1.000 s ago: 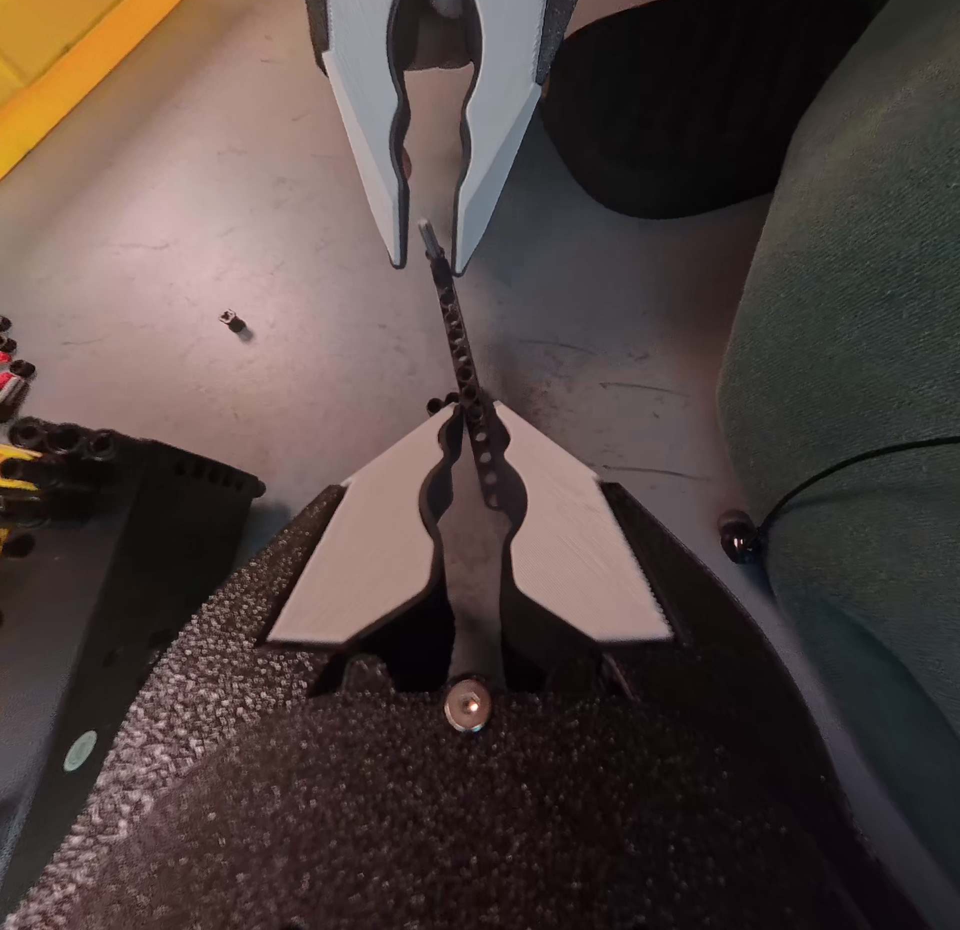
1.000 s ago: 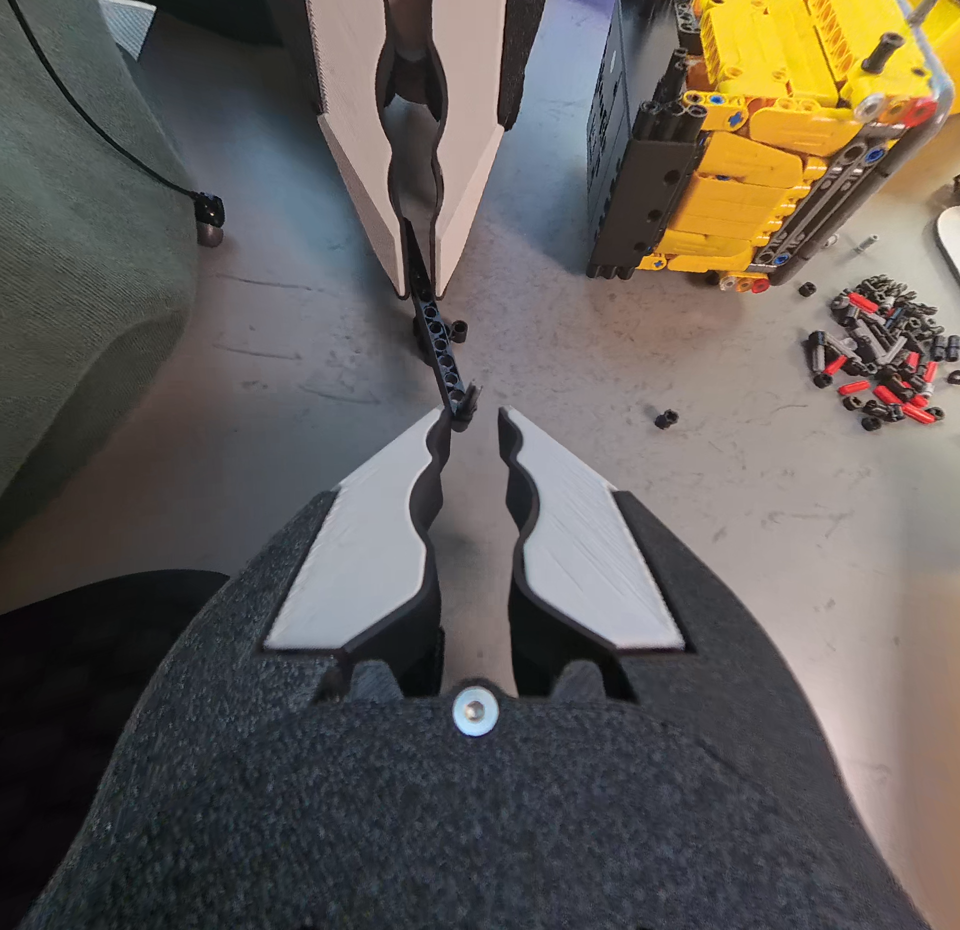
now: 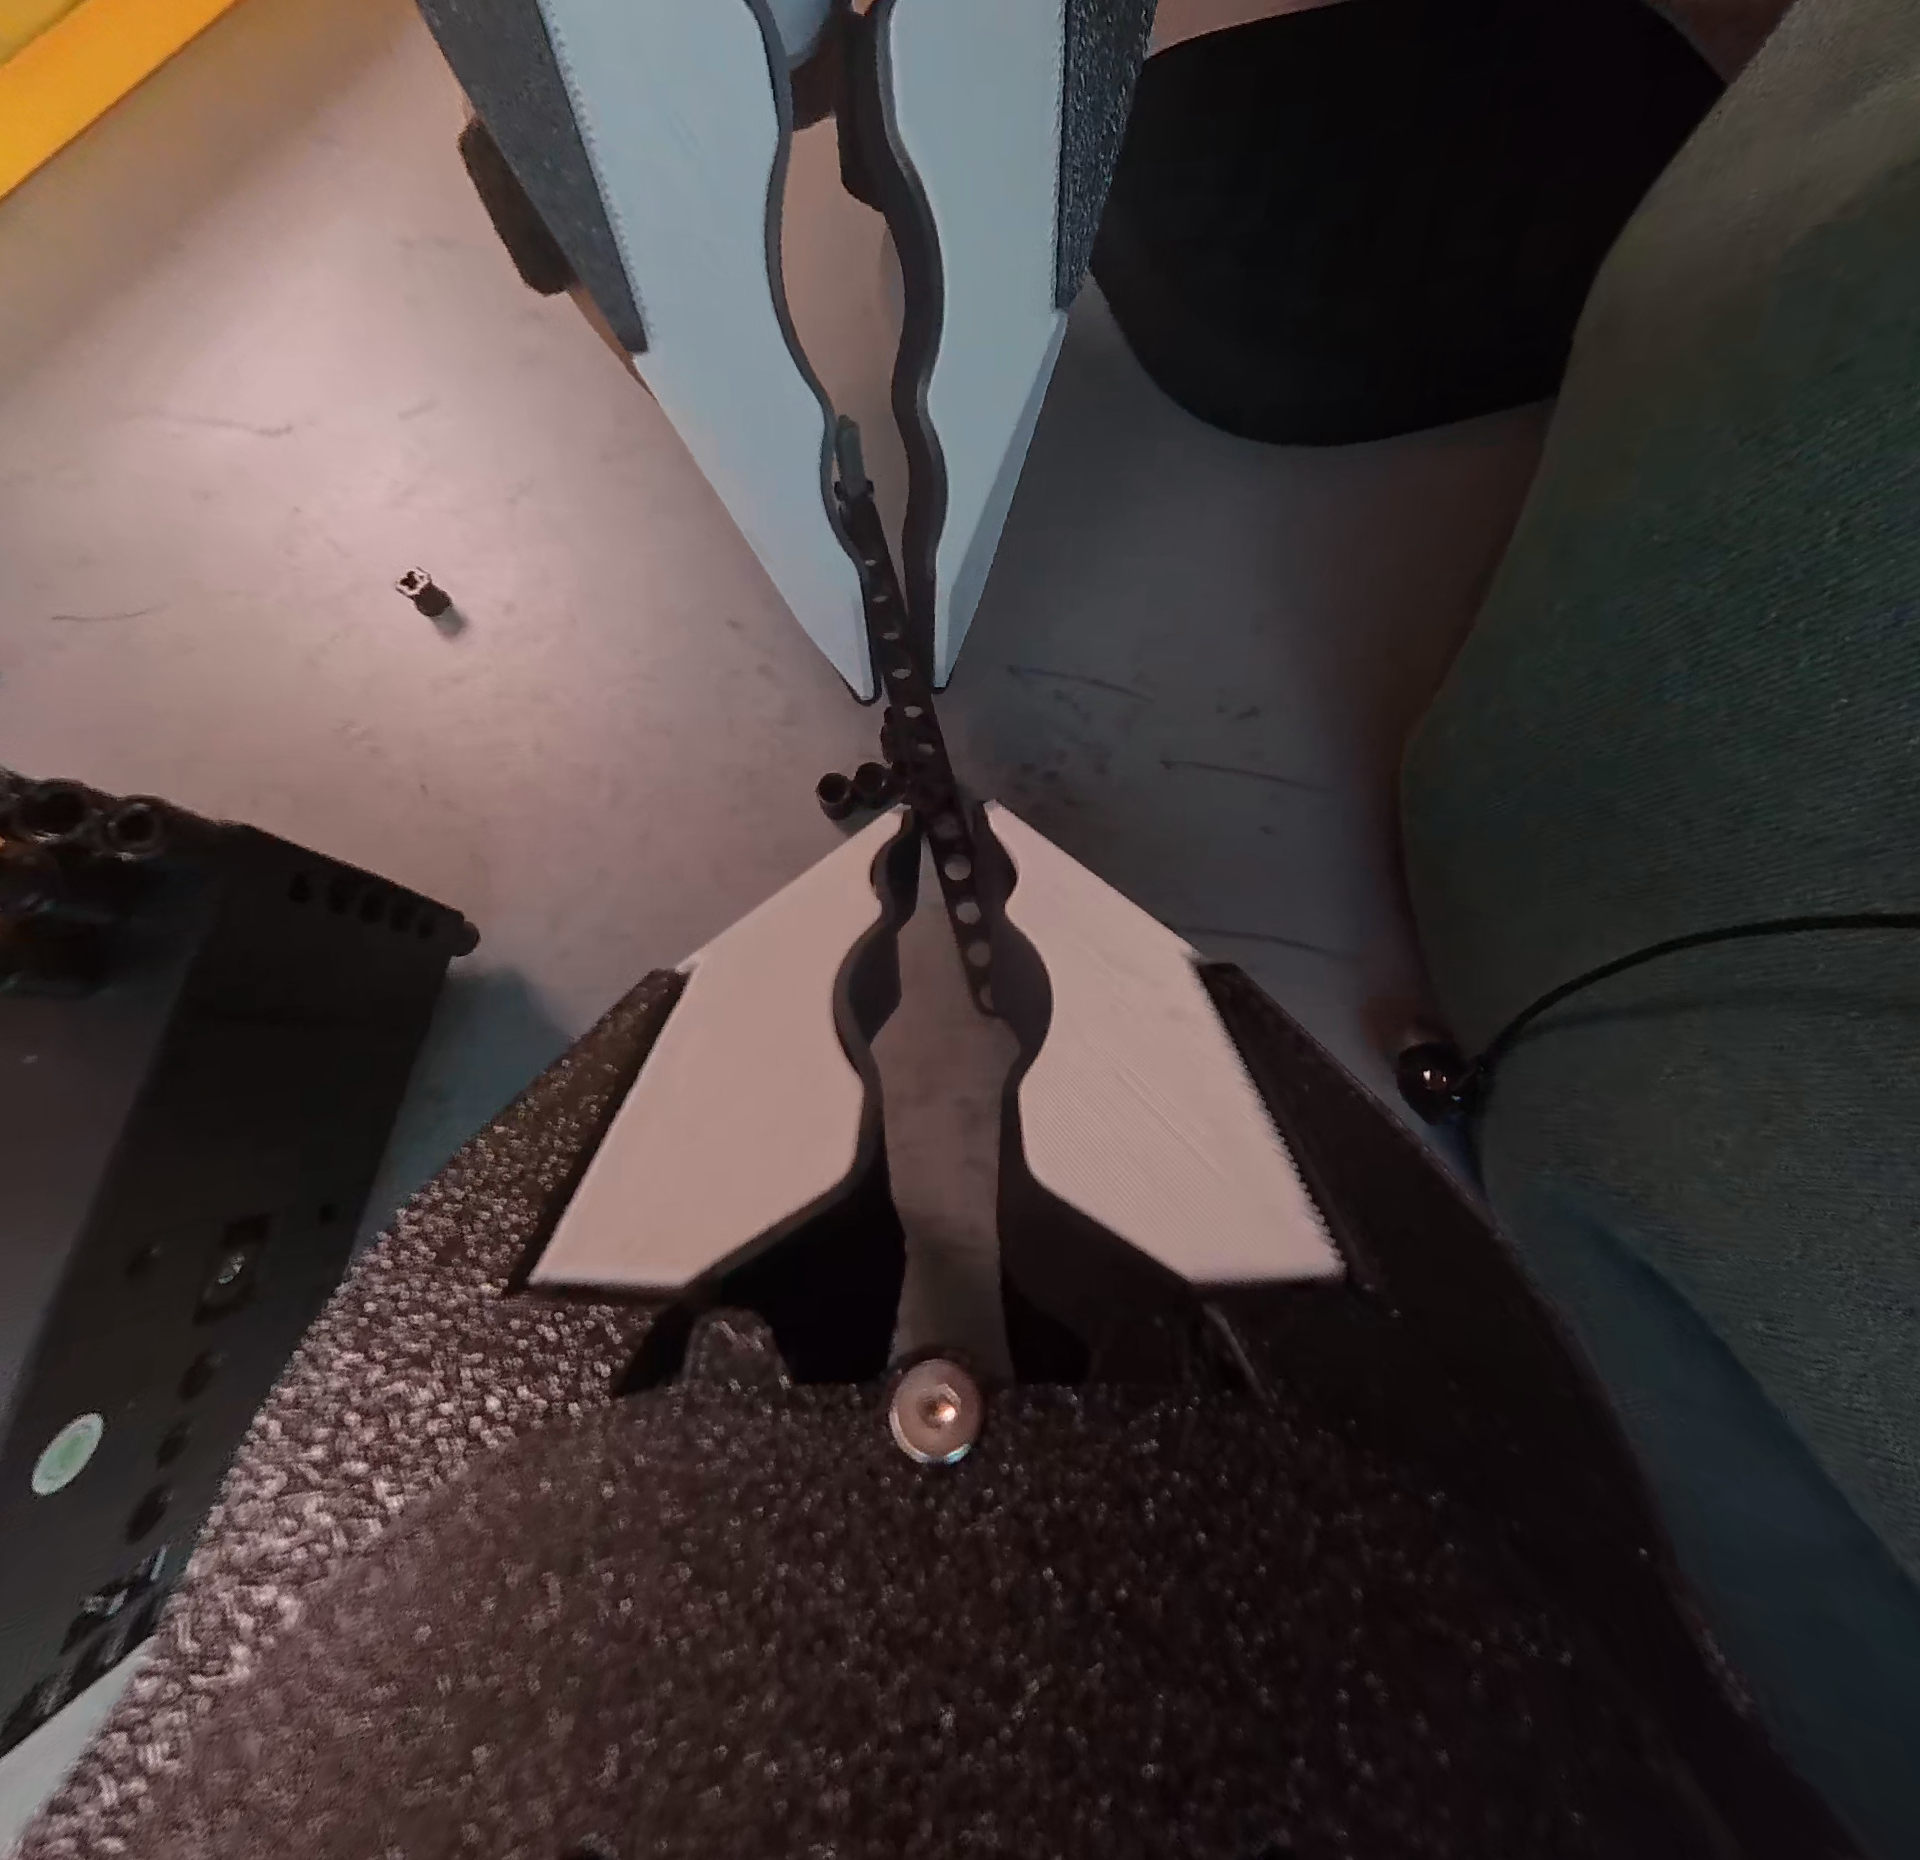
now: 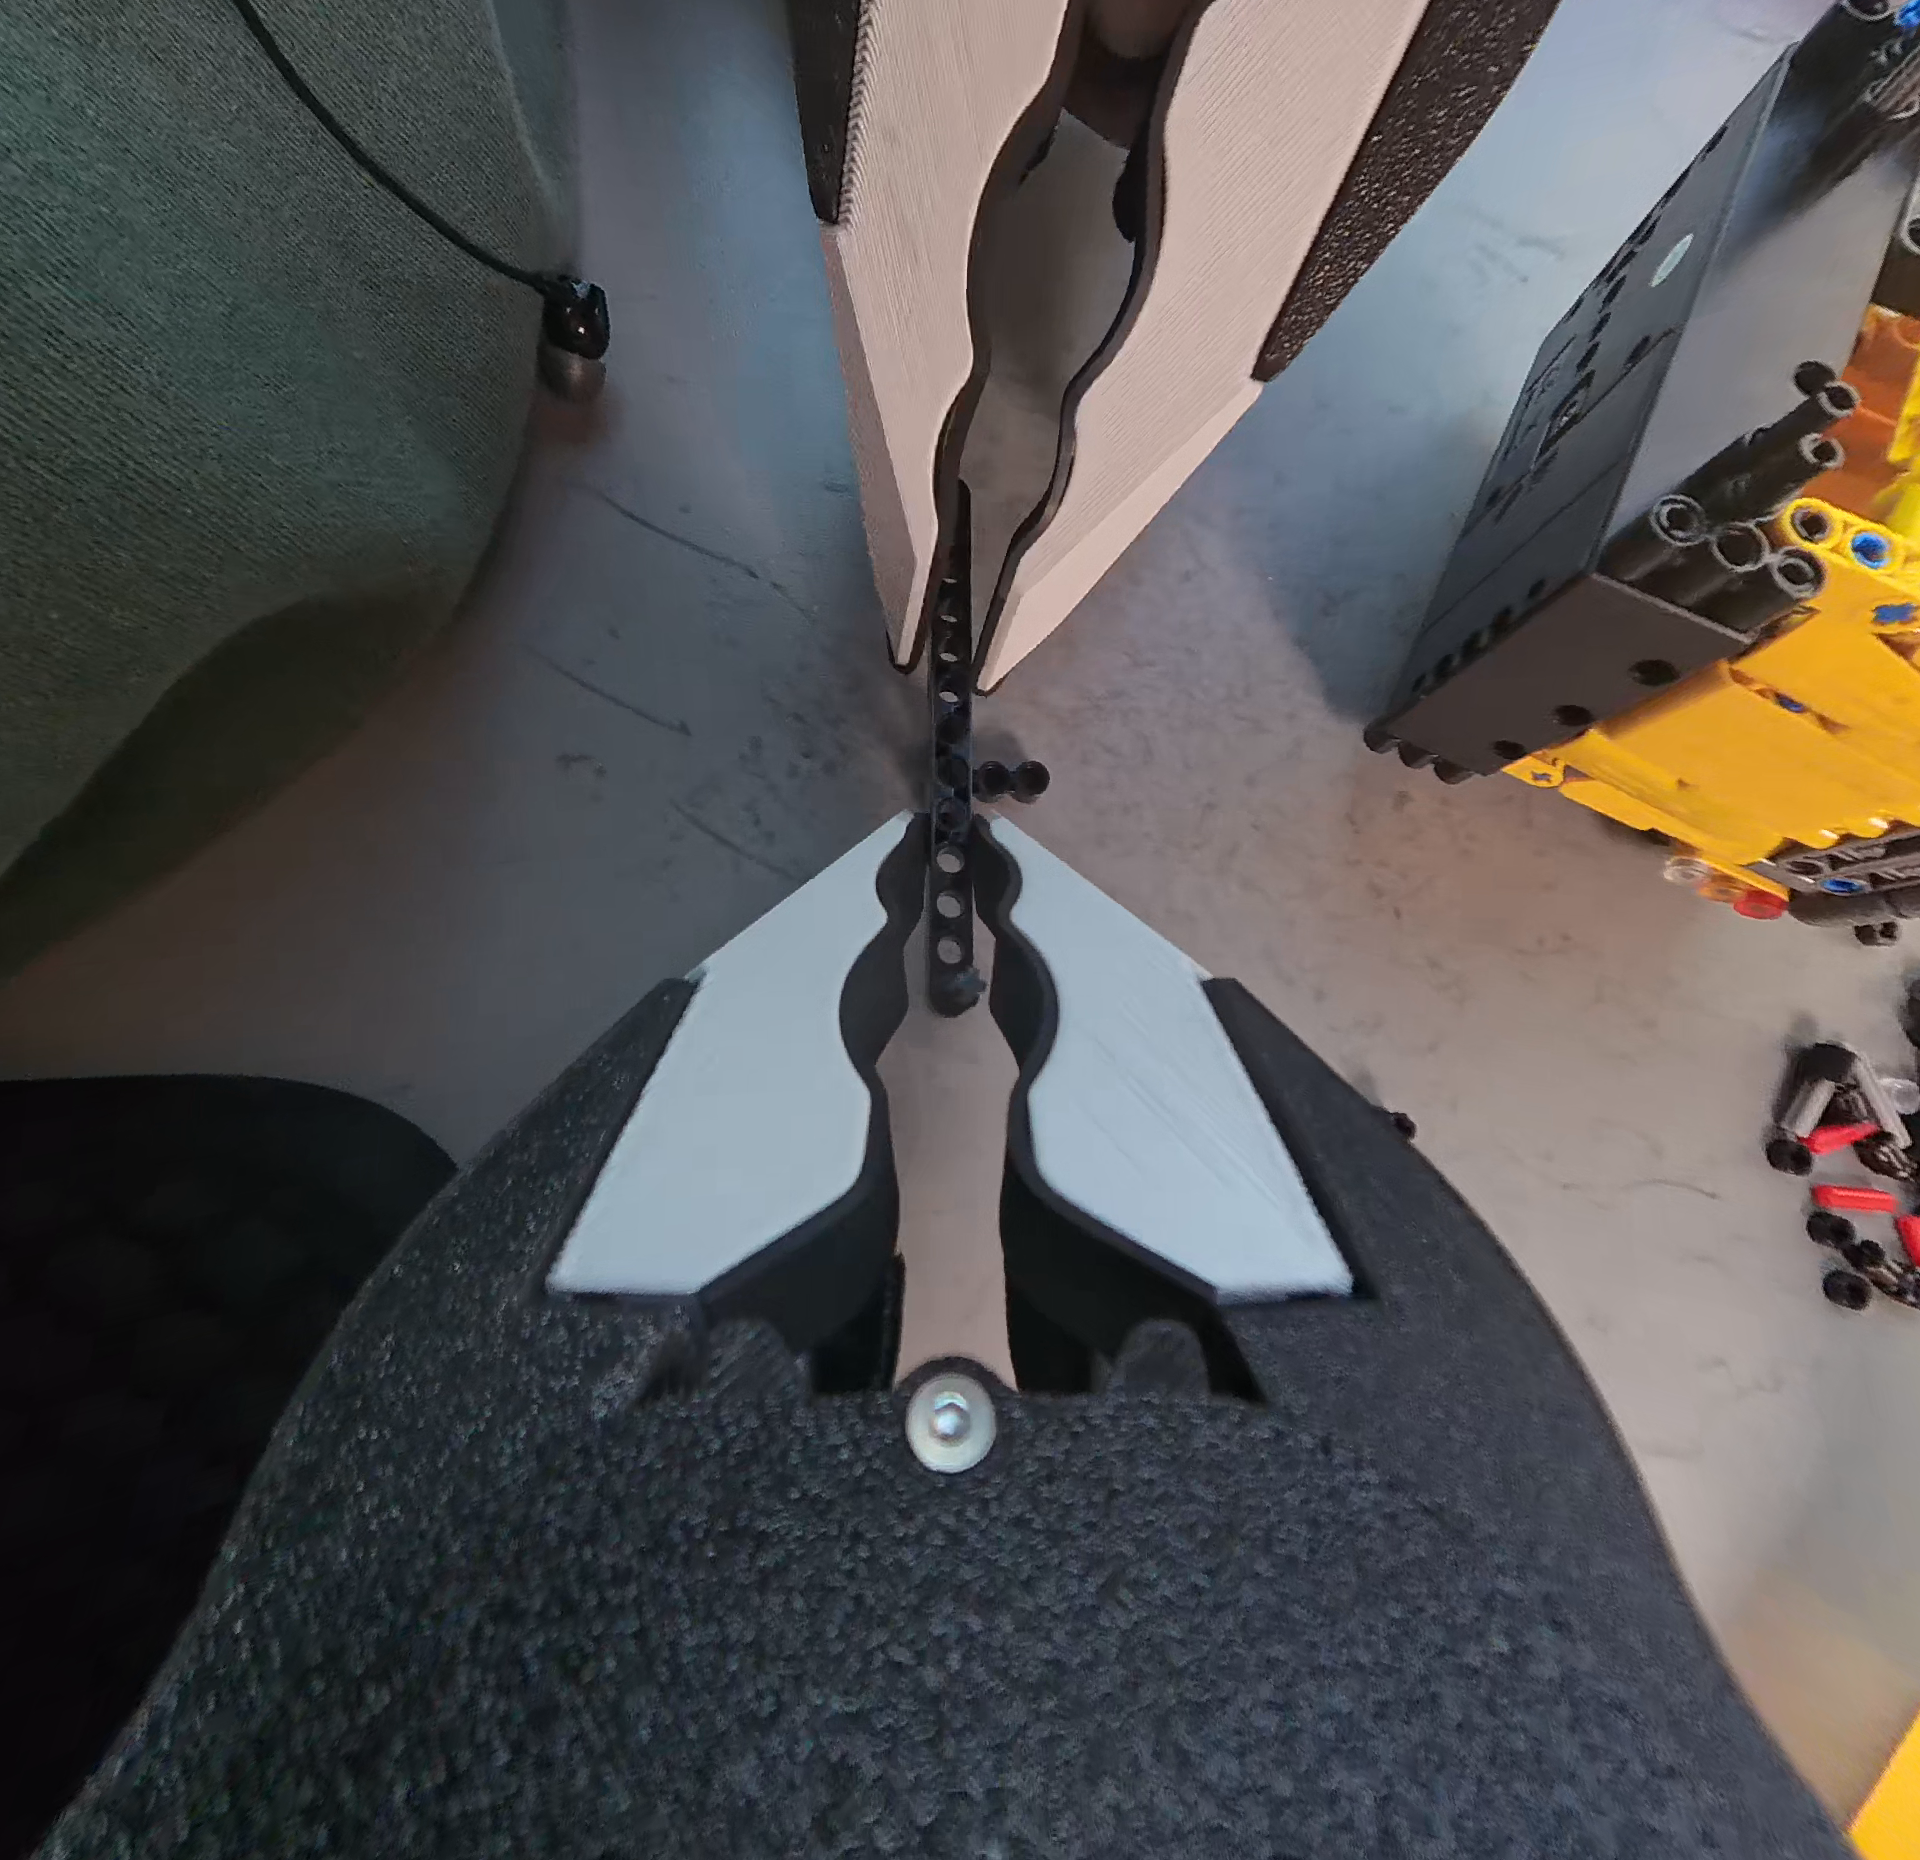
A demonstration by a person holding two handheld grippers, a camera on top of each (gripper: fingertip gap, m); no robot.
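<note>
A long black perforated beam (image 3: 914,740) hangs above the grey table between my two grippers, which face each other. My left gripper (image 3: 943,811) is shut on one end of the beam. My right gripper (image 4: 951,821) is shut on the other end, where a small black pin (image 4: 966,989) sticks out between its fingers. The right gripper also shows in the left wrist view (image 3: 902,686), and the left gripper in the right wrist view (image 4: 943,672). The beam (image 4: 951,730) carries a short black connector (image 4: 1013,776) on its side between the two sets of tips.
A yellow and black brick model (image 4: 1714,667) stands at the right, with a pile of small red and black pins (image 4: 1860,1187) nearer. One loose black pin (image 3: 421,589) lies on the table. A person's green clothing (image 3: 1714,667) and a corded bead (image 3: 1429,1078) are beside the grippers. Less than 4 cm separates the two grippers' tips.
My right gripper has moved forward over the beam's free end and closed from open onto it. The two grippers are now much closer together. The left gripper still holds the beam.
</note>
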